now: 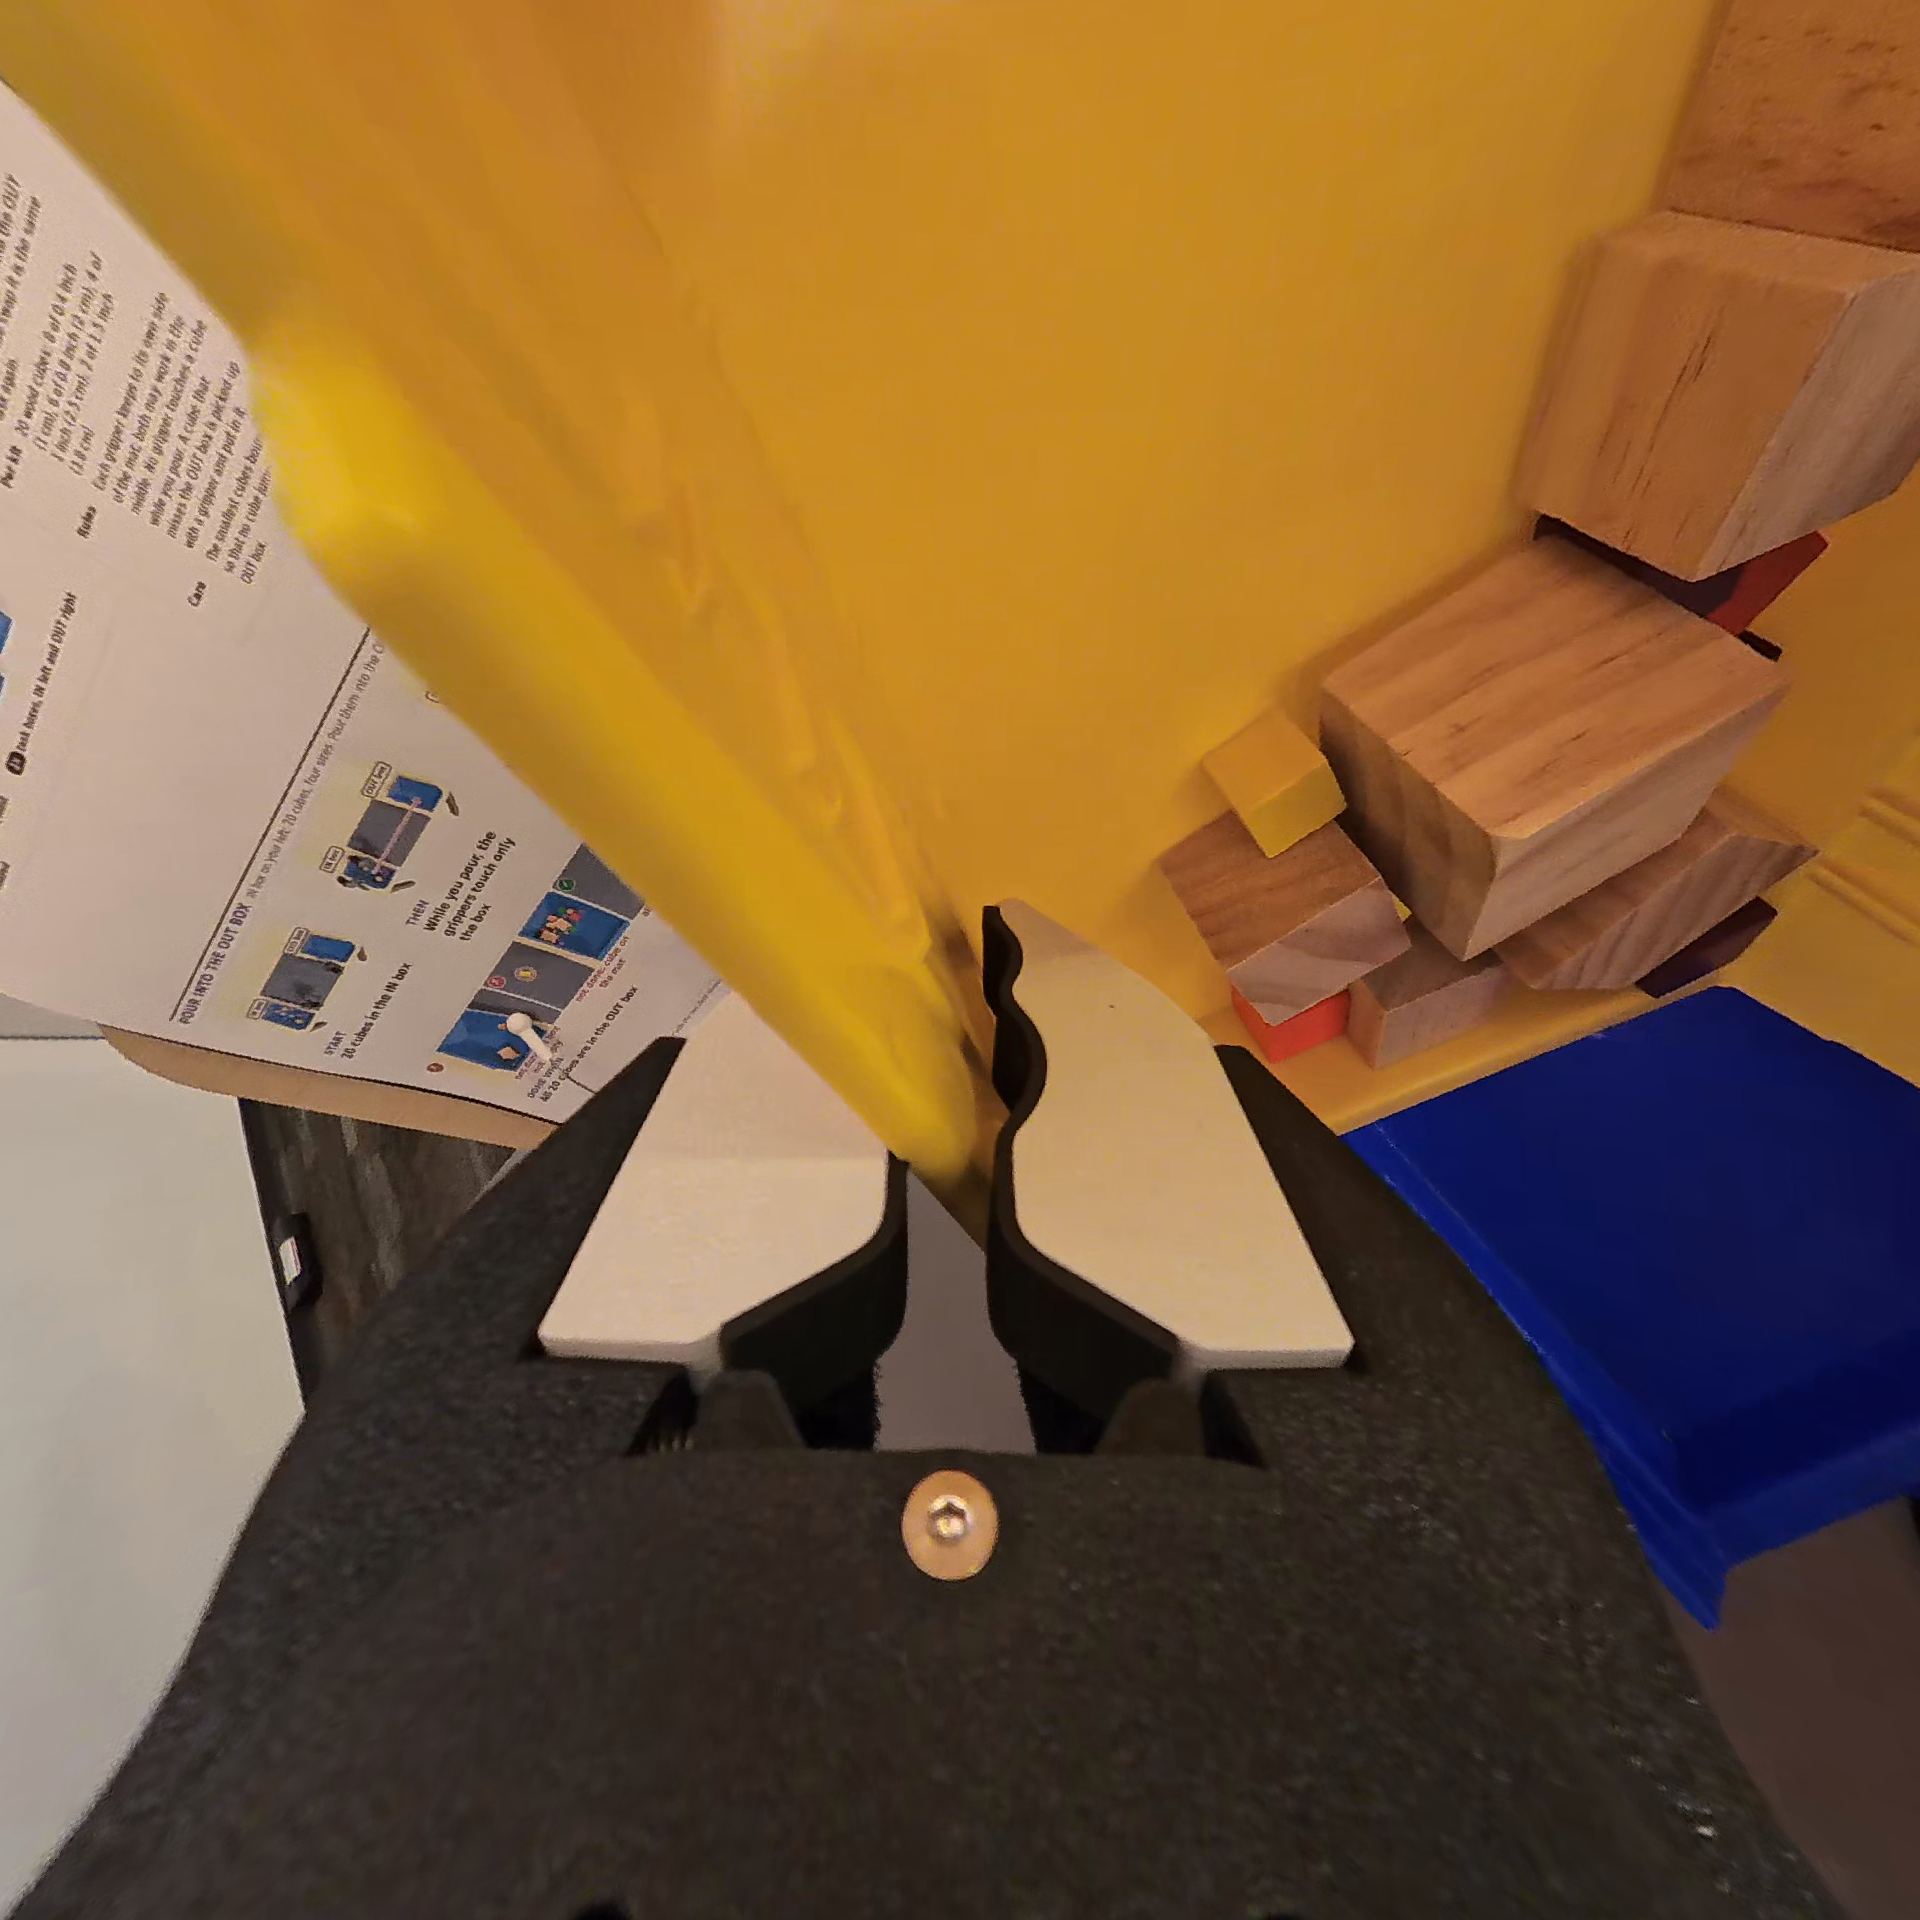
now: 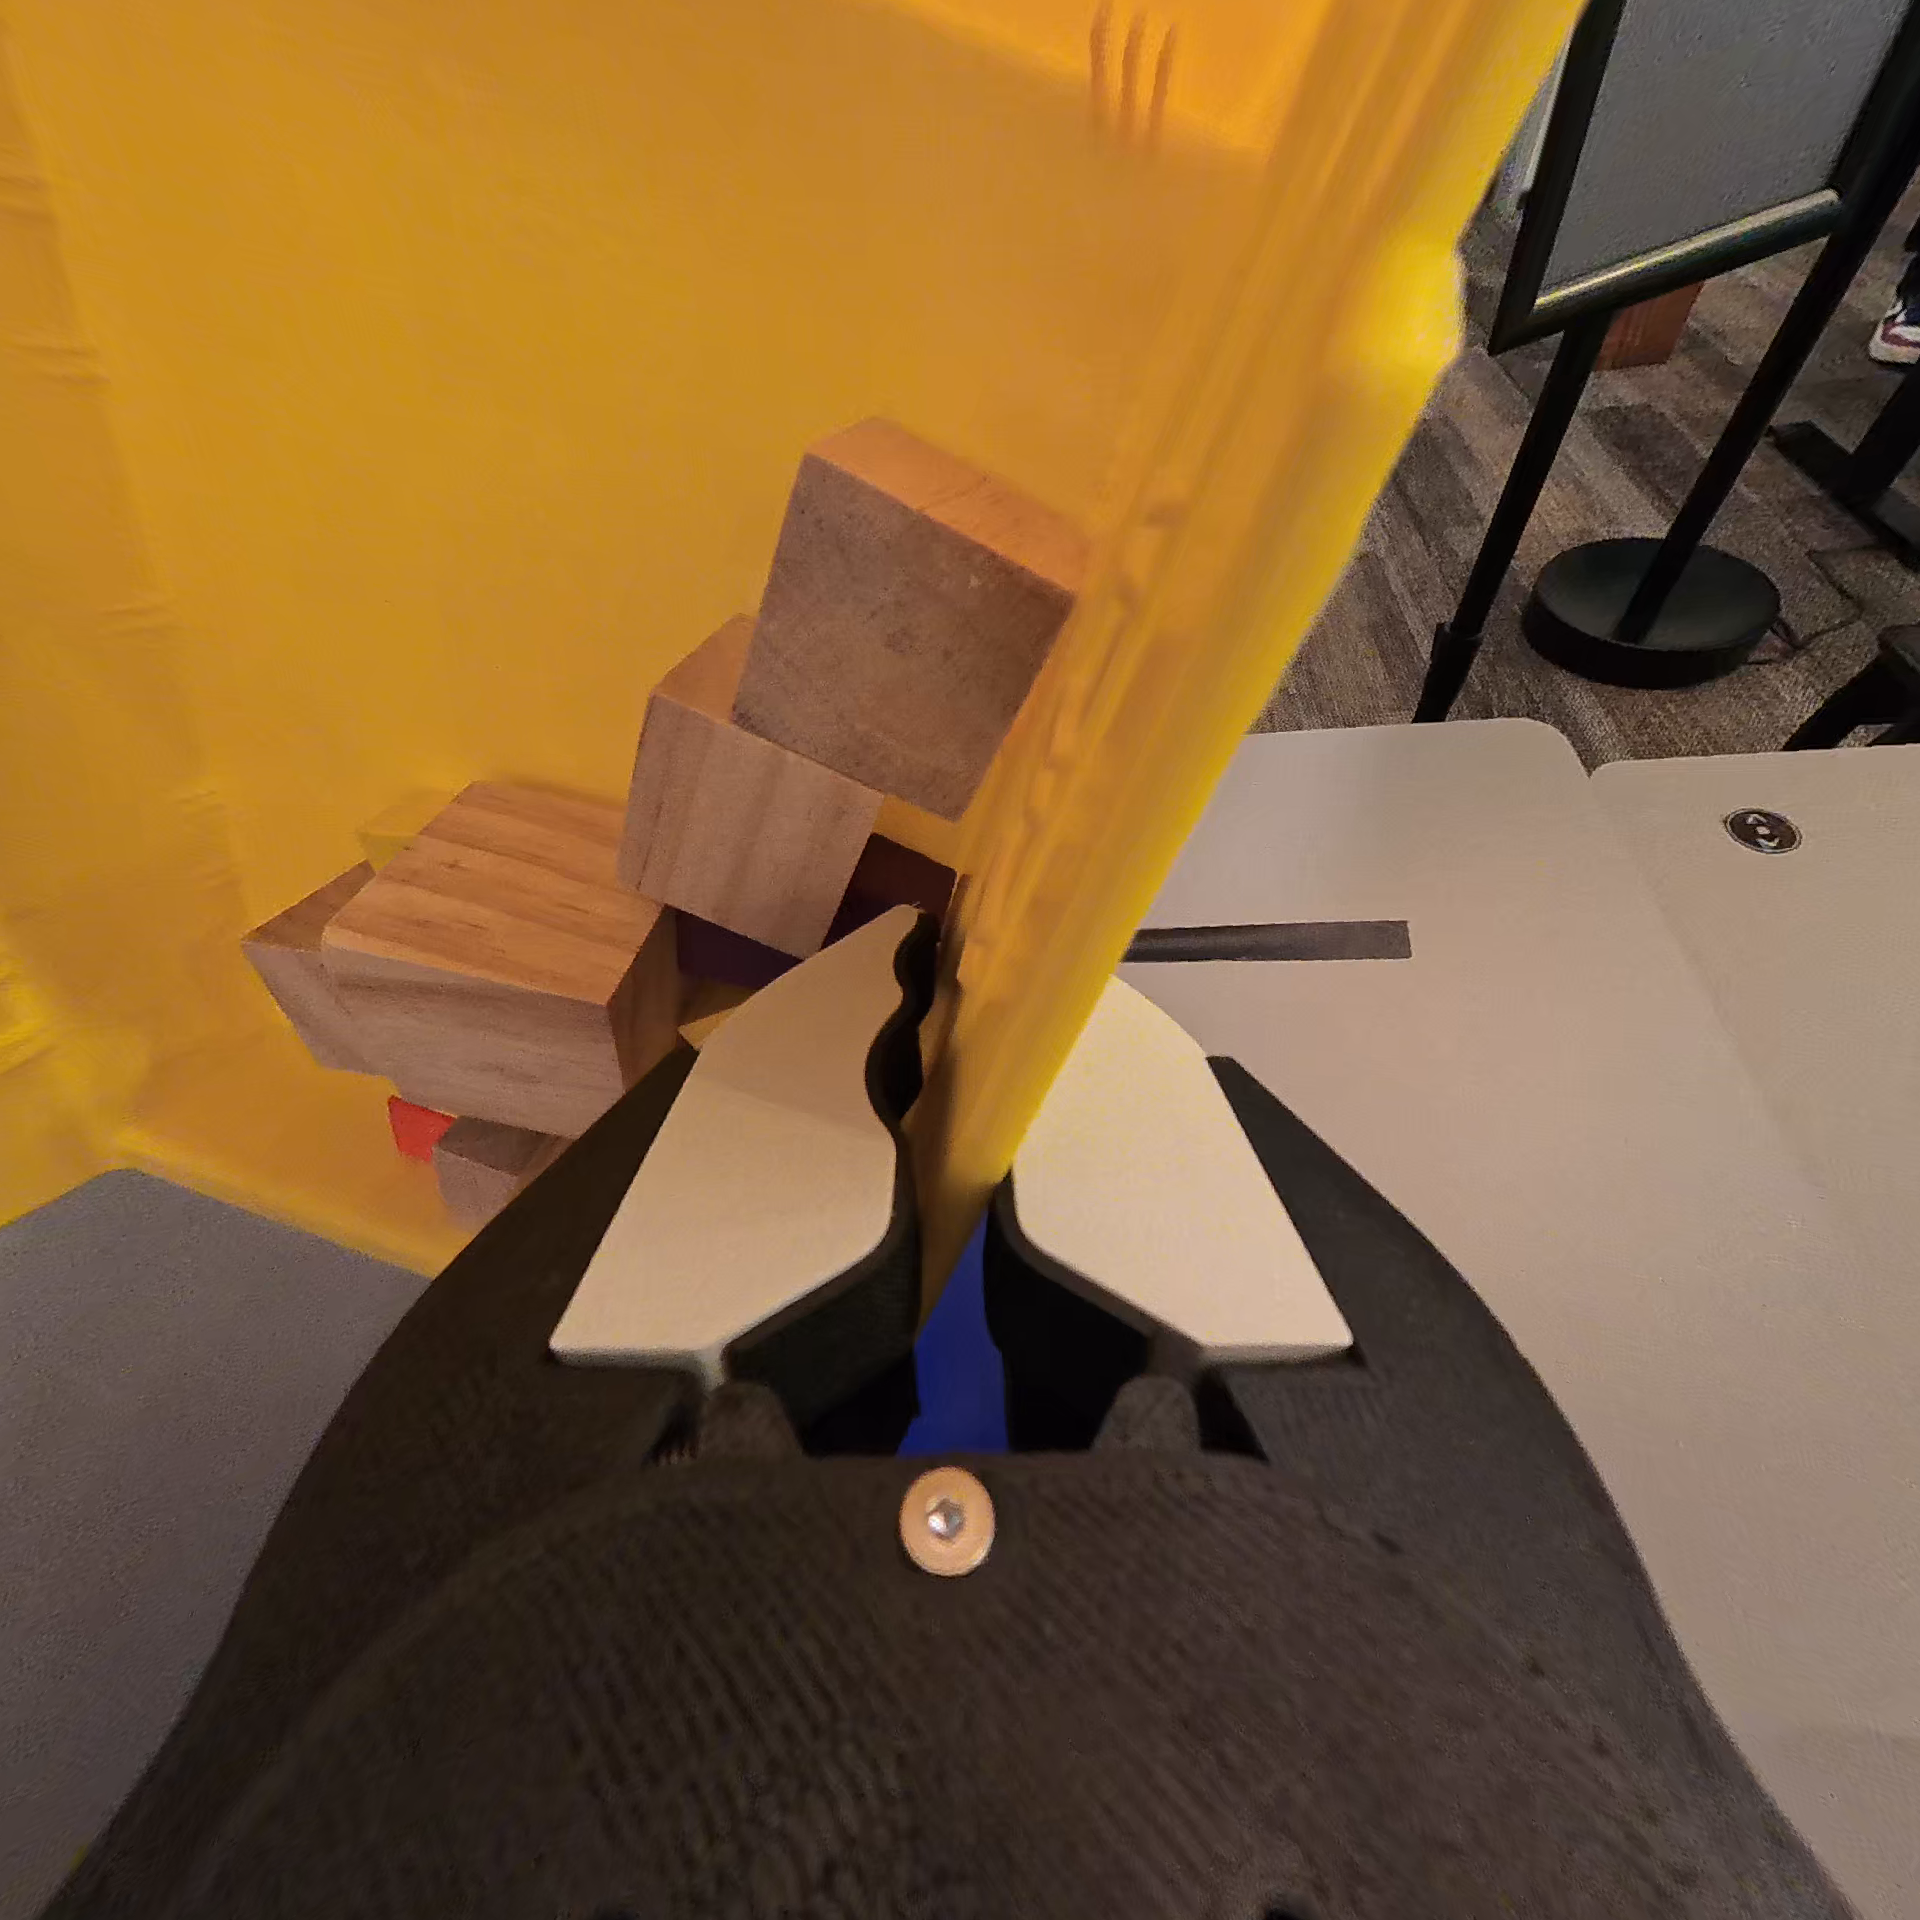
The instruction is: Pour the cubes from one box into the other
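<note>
The yellow box (image 1: 1039, 416) is lifted and tipped steeply, gripped on opposite side walls so both hands can turn it as one: the left gripper (image 1: 951, 1049) has its jaws pinched narrow on the box's left wall, with a printed sheet (image 1: 208, 831) lying beyond that wall. Inside, the cubes (image 1: 1538, 790), plain wood with a few coloured ones, have slid into a heap against the box's low edge, which hangs just above the blue box (image 1: 1662, 1247), apparently so they drop straight in. The right gripper (image 2: 940, 1039) clamps the box's right wall the same way, the pale table (image 2: 1558, 1143) beyond it.
</note>
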`<state>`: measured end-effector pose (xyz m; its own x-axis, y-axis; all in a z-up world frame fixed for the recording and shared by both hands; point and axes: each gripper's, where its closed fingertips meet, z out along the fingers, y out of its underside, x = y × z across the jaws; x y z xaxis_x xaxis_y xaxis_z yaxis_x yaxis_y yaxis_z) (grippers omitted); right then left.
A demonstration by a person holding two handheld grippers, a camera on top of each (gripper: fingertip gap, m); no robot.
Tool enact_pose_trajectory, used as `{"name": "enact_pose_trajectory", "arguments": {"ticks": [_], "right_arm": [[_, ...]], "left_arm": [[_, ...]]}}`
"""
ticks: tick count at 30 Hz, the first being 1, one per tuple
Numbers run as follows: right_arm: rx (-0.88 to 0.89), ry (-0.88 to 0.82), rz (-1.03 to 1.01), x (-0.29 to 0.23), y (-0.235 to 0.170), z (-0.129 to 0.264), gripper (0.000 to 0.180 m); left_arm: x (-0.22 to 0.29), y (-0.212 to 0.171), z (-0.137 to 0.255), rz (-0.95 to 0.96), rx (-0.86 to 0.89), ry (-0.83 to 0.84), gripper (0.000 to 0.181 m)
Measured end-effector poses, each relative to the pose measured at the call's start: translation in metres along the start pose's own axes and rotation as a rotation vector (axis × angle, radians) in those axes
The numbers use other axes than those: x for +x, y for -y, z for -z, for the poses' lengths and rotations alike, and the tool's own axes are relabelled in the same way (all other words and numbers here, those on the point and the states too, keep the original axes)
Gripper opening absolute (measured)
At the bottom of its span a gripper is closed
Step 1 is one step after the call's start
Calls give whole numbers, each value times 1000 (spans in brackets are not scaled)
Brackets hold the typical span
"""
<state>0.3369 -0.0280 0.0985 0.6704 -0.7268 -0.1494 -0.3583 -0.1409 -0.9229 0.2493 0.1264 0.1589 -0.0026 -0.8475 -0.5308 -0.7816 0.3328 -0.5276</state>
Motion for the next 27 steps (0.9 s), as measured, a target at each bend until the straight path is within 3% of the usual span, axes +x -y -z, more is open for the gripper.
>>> {"name": "enact_pose_trajectory", "arguments": {"ticks": [27], "right_arm": [[73,-105,119,6,13,6,5]], "left_arm": [[7,-6,-15,72,191,-34,11]]}}
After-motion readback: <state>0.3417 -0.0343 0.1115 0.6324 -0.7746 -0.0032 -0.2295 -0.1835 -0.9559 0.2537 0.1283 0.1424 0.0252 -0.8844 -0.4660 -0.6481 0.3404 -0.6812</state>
